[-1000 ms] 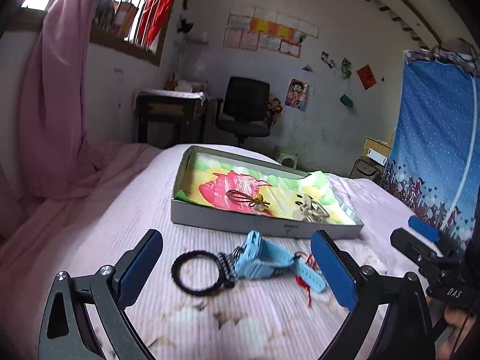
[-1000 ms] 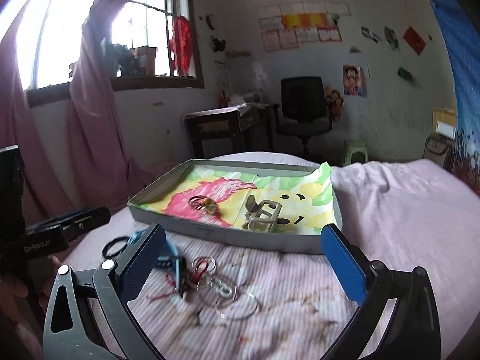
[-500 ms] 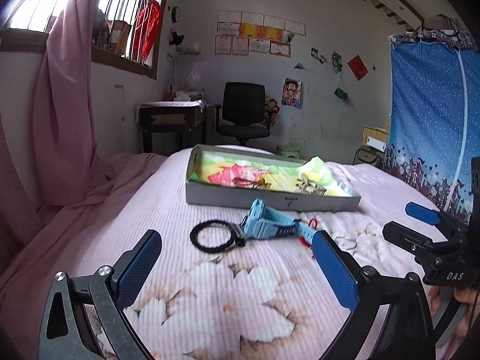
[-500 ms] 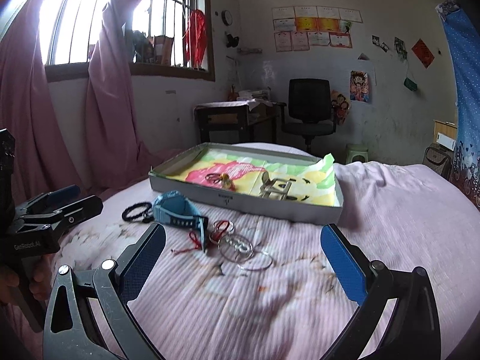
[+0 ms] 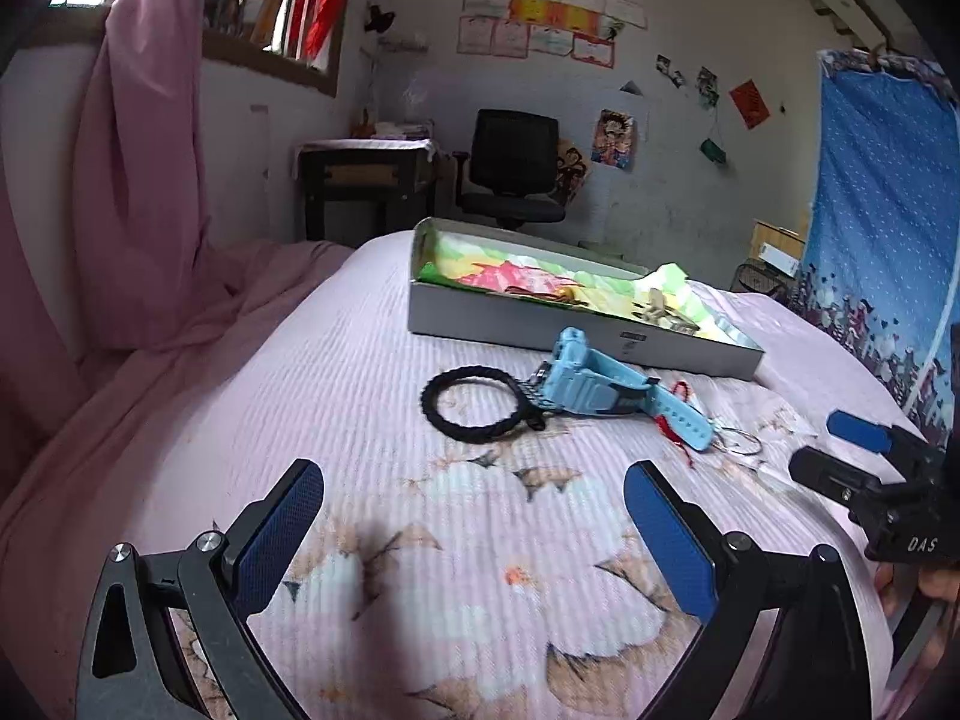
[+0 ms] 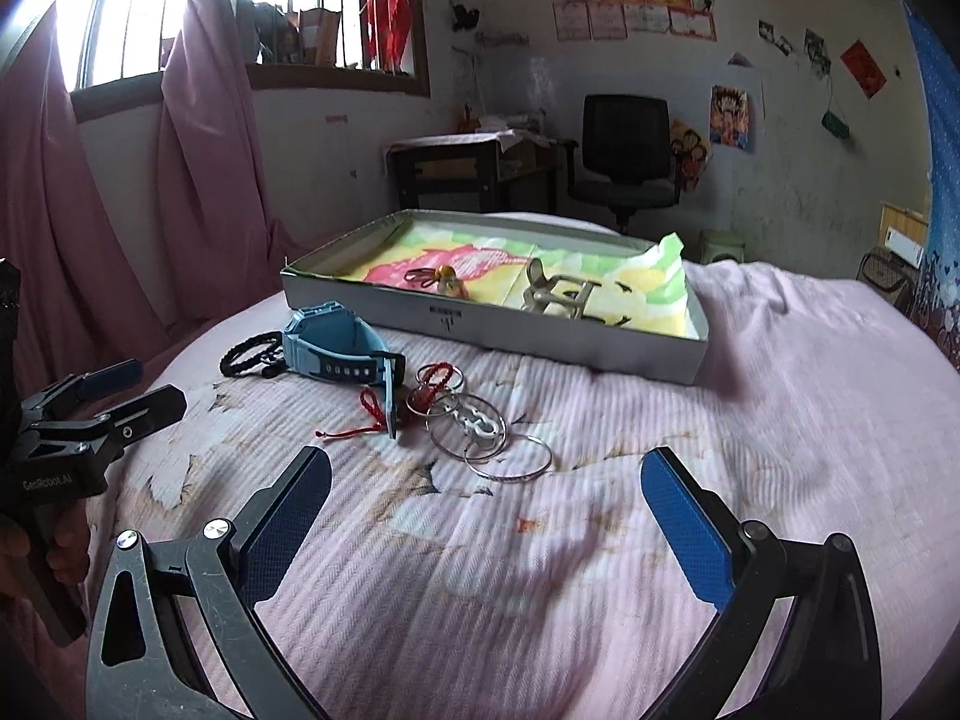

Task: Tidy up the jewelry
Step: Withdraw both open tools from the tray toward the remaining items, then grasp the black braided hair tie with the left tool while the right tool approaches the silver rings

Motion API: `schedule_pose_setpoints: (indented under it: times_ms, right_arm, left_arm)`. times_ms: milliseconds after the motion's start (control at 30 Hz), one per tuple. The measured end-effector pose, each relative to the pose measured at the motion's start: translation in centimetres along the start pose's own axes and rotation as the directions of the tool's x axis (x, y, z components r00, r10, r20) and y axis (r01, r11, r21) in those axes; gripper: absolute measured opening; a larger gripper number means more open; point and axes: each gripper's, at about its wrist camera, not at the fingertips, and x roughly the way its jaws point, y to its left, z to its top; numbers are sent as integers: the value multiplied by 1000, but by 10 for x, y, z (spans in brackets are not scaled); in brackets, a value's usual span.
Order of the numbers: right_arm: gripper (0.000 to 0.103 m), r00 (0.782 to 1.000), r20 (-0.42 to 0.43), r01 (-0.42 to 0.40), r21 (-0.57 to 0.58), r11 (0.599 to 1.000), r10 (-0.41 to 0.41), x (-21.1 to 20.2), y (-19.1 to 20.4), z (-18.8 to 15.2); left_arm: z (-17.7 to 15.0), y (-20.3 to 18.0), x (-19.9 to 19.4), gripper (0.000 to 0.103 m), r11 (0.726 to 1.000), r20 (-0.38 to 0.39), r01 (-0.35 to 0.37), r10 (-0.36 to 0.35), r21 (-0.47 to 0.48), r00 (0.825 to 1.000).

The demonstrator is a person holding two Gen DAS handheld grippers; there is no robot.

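On the pink bedspread lie a black braided bracelet (image 5: 474,403), a light blue watch (image 5: 606,387), a red cord (image 6: 372,414) and several silver rings (image 6: 480,429). Behind them stands a grey box tray (image 5: 540,324) lined with colourful paper, holding a dark hair tie (image 6: 429,277) and a metal clip (image 6: 558,294). My left gripper (image 5: 474,531) is open and empty, near the bed's front, short of the bracelet. My right gripper (image 6: 486,519) is open and empty, short of the rings. The watch (image 6: 336,348) and the bracelet (image 6: 252,351) also show in the right wrist view.
The tray (image 6: 492,330) sits mid-bed. A black office chair (image 5: 513,171) and a dark desk (image 5: 366,180) stand by the far wall. Pink curtains (image 6: 198,180) hang at the left, a blue curtain (image 5: 888,240) at the right.
Both grippers have pulled back from the tray and jewelry, which now lie farther ahead. Both stay open and empty. The items have not moved.
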Motion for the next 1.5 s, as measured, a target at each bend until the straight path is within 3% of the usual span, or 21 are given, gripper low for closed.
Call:
schedule_pose_setpoints:
  times_ms: [333, 567, 667, 867, 1000, 1233, 1500]
  right_arm:
    - [102, 993, -122, 2, 27, 1000, 1, 27, -7, -4]
    - [101, 988, -157, -6, 33, 999, 11, 42, -11, 1]
    - [100, 985, -174, -10, 41, 999, 17, 51, -13, 5]
    - [82, 979, -203, -24, 55, 998, 35, 69, -14, 10]
    - [79, 975, -219, -31, 51, 998, 42, 75, -11, 8]
    - [63, 973, -221, -59, 69, 996, 73, 77, -13, 6]
    - [42, 973, -218, -69, 52, 996, 79, 74, -8, 4]
  left_arm:
    - [6, 7, 19, 101, 1000, -27, -13, 13, -18, 1000]
    - [18, 9, 42, 100, 1000, -61, 9, -9, 1, 998]
    - [22, 12, 53, 92, 1000, -86, 25, -25, 5, 996]
    - [24, 18, 66, 81, 998, -116, 62, -64, -23, 991]
    - [23, 12, 69, 67, 996, -121, 87, -87, -4, 989]
    - [22, 5, 65, 41, 992, -108, 121, -118, 23, 987]
    - [15, -6, 60, 26, 987, -106, 152, -145, 54, 984]
